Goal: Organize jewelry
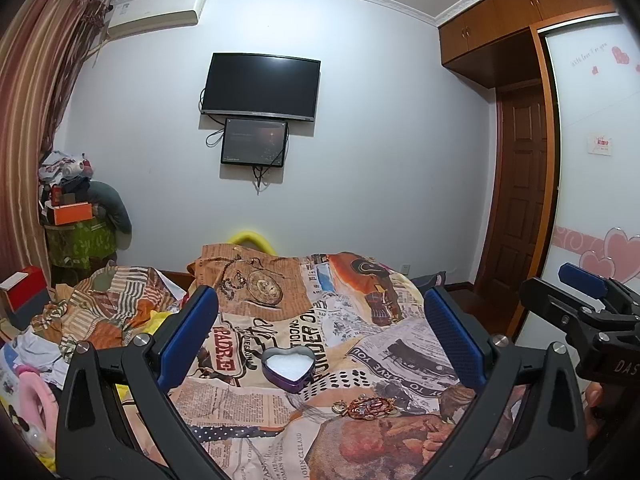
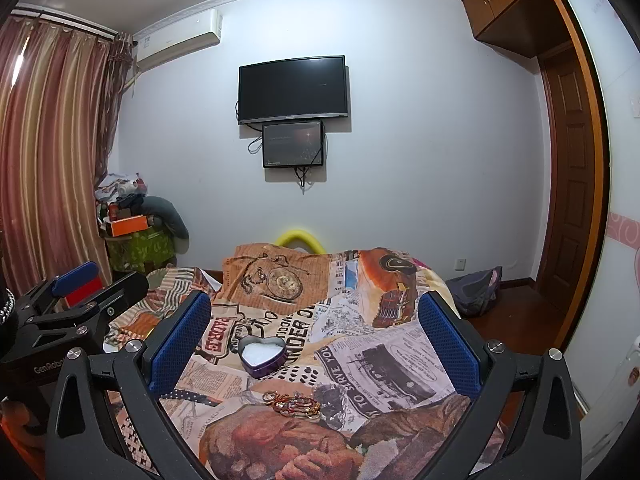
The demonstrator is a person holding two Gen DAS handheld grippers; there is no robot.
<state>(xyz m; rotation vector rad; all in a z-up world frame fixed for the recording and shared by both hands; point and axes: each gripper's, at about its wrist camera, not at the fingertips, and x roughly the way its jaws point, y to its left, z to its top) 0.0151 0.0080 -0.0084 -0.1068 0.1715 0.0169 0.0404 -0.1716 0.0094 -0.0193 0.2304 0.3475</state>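
a small tangle of jewelry point(image 1: 366, 406), gold-coloured rings and red and gold links, lies on the bedspread point(image 1: 404, 356) just in front of both cameras. its separate pieces are too small to tell apart. just beyond it, a little to its left, sits a heart-shaped tin point(image 1: 287, 367) with a dark purple wall and a white lining, open at the top and with nothing visible inside. the jewelry and the tin are near each other but not touching.

the bedspread is a patchwork of newspaper print, a pocket watch picture and orange and brown panels, and it is rumpled toward the left side.

the left gripper point(image 1: 320, 320) hovers over the bed with its blue-padded fingers spread wide and nothing between them; in its own view the tin and the jewelry lie in the gap between the fingers. the right gripper point(image 2: 316, 324) is likewise spread wide and holds nothing, framing the same two things. each gripper shows at the edge of the other's view, side by side.

on the far white wall hang a dark television point(image 1: 260, 86) and a smaller screen point(image 1: 254, 142) right below it. striped curtains point(image 2: 44, 148) hang on the left, and a wooden door point(image 1: 520, 200) stands on the right.
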